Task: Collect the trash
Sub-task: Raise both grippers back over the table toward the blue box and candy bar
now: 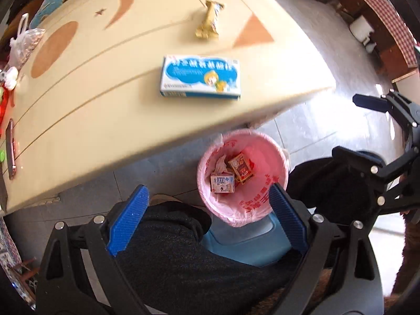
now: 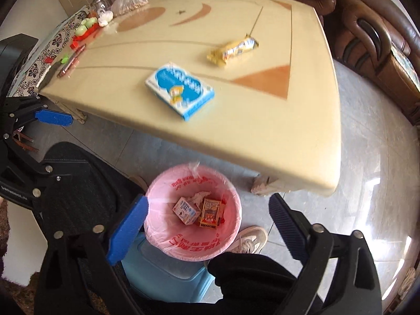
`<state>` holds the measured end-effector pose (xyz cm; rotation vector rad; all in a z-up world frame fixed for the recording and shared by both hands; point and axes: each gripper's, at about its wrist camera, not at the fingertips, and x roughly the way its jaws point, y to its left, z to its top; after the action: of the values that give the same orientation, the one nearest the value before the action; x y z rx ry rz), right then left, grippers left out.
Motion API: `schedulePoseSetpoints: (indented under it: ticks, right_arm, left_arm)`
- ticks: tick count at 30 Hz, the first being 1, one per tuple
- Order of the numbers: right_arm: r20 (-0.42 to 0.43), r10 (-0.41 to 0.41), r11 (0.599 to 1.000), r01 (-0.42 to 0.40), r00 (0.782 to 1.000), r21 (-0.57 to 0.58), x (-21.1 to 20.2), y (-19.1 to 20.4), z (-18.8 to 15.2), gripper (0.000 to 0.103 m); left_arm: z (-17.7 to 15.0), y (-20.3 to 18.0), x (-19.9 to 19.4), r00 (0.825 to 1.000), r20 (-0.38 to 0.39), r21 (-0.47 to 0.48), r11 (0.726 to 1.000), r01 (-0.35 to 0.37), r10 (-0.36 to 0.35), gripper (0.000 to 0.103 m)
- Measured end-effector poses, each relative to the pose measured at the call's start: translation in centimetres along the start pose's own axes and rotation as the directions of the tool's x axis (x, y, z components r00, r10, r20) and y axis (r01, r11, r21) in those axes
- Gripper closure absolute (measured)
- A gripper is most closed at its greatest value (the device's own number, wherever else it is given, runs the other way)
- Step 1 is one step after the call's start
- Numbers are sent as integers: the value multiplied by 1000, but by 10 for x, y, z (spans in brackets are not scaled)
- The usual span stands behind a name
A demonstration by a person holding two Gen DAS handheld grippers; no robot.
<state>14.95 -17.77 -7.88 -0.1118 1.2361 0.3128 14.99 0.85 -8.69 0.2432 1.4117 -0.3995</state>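
Observation:
The bin (image 1: 273, 157), lined with a pink bag, stands on the floor just off the table's near edge. In it lie a small white carton (image 1: 222, 182), a red-orange box (image 1: 241, 169) and crumpled paper. On the cream table (image 1: 92, 110) lie a blue-and-white medicine box (image 1: 200, 77) and a yellow snack wrapper (image 1: 208, 21). My left gripper (image 1: 207, 218) hangs open and empty high above the bin. My right gripper (image 2: 208, 228) is also open and empty over the bin (image 2: 225, 239), with the medicine box (image 2: 181, 89) and wrapper (image 2: 233, 48) beyond it.
A blue stool (image 2: 162, 270) sits under the bin. A person's dark trouser legs and a shoe (image 2: 249, 239) flank it. A phone (image 1: 11, 149), a plastic bag (image 2: 128, 1) and small toys crowd the table's left edge. A brown sofa (image 2: 367, 34) borders the table at the far right.

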Motion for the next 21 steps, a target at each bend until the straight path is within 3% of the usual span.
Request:
schedulePoseSetpoints:
  ticks: [6, 9, 13, 21]
  right_arm:
    - [12, 26, 999, -25, 1000, -48, -49, -9, 74, 10]
    - [37, 9, 992, -5, 999, -125, -61, -14, 106, 10]
    - [23, -25, 976, 30, 999, -216, -54, -34, 146, 10]
    - [-39, -11, 926, -5, 999, -378, -8, -62, 189, 10]
  left_arm:
    - [34, 3, -67, 997, 67, -143, 989, -32, 42, 13]
    - [46, 7, -75, 998, 65, -244, 970, 14, 2, 12]
    - [52, 7, -61, 998, 56, -367, 930, 25, -5, 12]
    - [70, 16, -21, 999, 35, -594, 803, 48, -34, 12]
